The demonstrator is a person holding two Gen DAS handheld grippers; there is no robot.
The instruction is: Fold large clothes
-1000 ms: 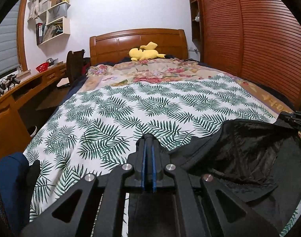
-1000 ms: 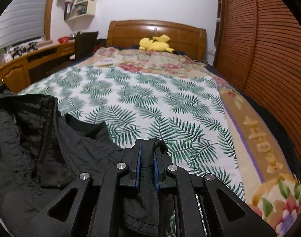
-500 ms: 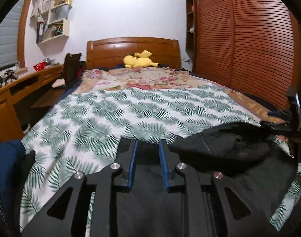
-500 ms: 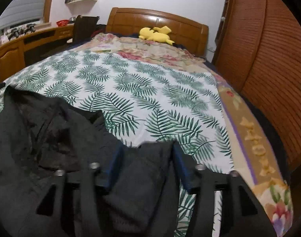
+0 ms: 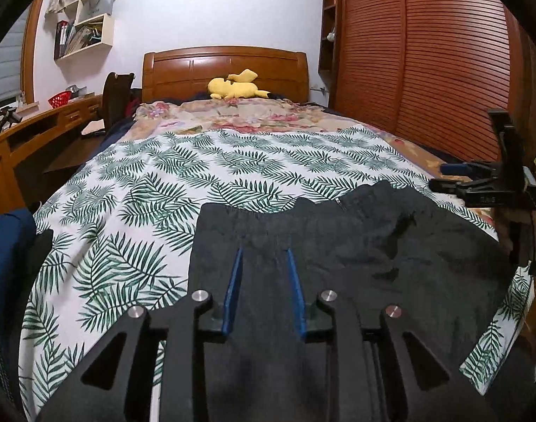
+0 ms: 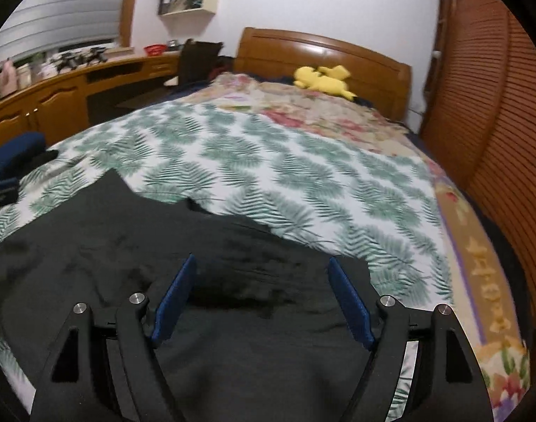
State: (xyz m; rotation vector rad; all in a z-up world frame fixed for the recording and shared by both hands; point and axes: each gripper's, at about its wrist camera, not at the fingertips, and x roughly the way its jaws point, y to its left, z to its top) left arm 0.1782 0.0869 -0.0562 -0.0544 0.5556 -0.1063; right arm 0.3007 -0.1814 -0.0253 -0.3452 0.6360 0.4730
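While both grippers are letting go, the black garment (image 5: 355,246) is lying spread across the foot of the bed's leaf-print sheet (image 5: 155,190), where a second ago each gripper was pinching a bunched edge of it. The left gripper (image 5: 262,256) is hovering over the garment's left part, its blue pads opening a little way with cloth below them but nothing pinched. The right gripper (image 6: 262,274) is opening much wider over the garment's right part, likewise gripping nothing. By my reading, the cloth has just been laid flat and the next fold needs fresh grips on an edge.

Left of the garment, dark blue fabric (image 5: 7,246) is bunching at the sheet's edge. Beyond the garment, the sheet is lying bare, so nothing is blocking a fold. Farther on, a floral cover (image 5: 232,119) is lying, then a yellow plush toy (image 5: 236,86) against the wooden headboard (image 5: 225,66). A desk (image 5: 32,130) is running along the left, louvred wardrobe doors (image 5: 426,52) along the right.
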